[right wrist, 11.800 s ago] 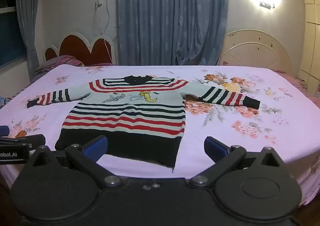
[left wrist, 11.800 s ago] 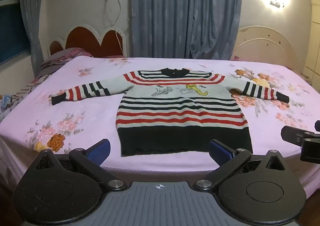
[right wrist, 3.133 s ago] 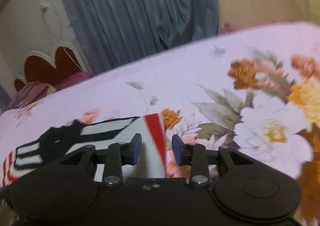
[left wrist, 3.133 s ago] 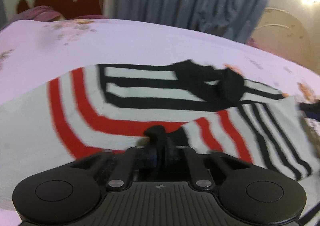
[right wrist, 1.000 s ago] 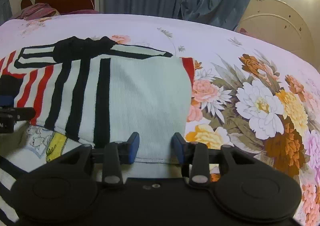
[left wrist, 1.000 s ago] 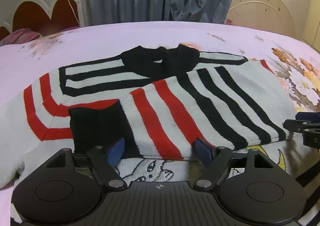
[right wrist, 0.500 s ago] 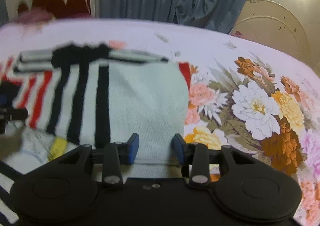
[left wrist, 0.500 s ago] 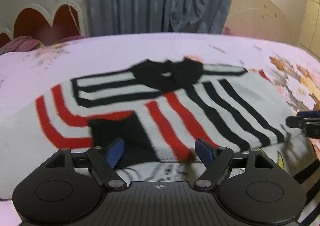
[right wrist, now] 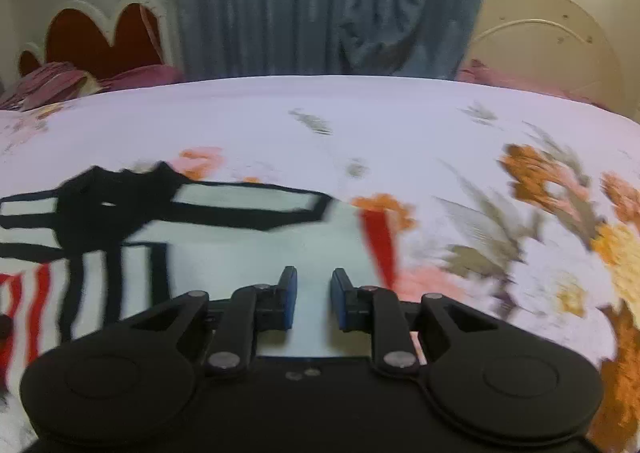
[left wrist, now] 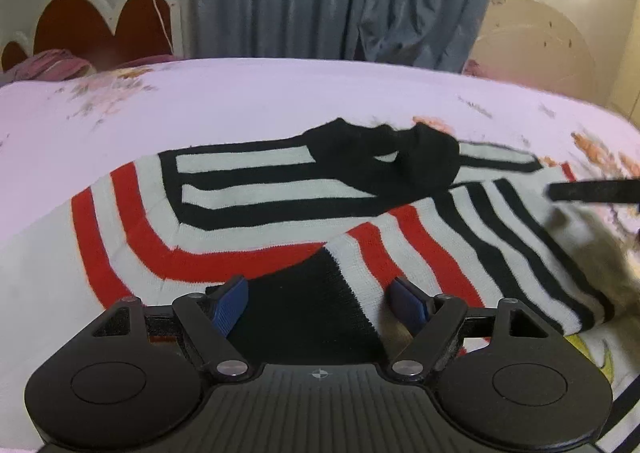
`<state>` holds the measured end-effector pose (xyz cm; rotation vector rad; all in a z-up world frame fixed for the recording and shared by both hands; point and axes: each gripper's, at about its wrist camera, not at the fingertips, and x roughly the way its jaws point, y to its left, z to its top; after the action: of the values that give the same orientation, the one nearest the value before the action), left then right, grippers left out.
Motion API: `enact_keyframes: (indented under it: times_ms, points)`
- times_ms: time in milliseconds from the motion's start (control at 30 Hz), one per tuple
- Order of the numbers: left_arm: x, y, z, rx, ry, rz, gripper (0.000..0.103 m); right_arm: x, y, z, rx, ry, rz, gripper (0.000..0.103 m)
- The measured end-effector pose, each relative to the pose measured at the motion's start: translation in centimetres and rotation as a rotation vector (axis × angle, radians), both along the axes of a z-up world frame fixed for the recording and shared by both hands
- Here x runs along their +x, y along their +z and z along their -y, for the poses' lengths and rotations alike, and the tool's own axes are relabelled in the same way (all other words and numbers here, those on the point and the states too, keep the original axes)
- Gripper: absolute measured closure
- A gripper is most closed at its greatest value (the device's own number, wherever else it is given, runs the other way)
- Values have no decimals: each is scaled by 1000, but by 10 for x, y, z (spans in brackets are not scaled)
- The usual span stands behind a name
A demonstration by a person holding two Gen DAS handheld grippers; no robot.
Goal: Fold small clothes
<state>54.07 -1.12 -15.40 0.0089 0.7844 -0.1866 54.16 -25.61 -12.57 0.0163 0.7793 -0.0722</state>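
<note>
Closest to the bed's near edge, the left gripper (left wrist: 318, 303) hangs with jaws spread over the black cuff (left wrist: 304, 293) of a sleeve folded across the striped red, black and white knitted sweater (left wrist: 248, 209), gripping nothing; the right gripper (right wrist: 313, 299) is closing over the pale folded sleeve (right wrist: 256, 249), fabric between its jaws. Beyond lies the floral lilac bedsheet (right wrist: 320, 113). Sleeves look folded; the body fold seems left

striped sweater (left wrist: 280, 209) on floral-sheeted bed (left wrist: 240, 101)
</note>
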Motion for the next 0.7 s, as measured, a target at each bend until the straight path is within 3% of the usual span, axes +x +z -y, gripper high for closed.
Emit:
enact_keyframes:
  times_ms: [167, 300, 700]
  points:
    - [0, 0, 1, 19, -9, 9, 26, -3, -7, -78, -9, 208, -4, 83]
    - [-1, -1, -6, 5, 7, 9, 26, -9, -15, -118, 3, 313, -24, 79]
    - [-27, 4, -67, 6, 149, 33, 26, -23, -15, -172, 68, 402, -33, 77]
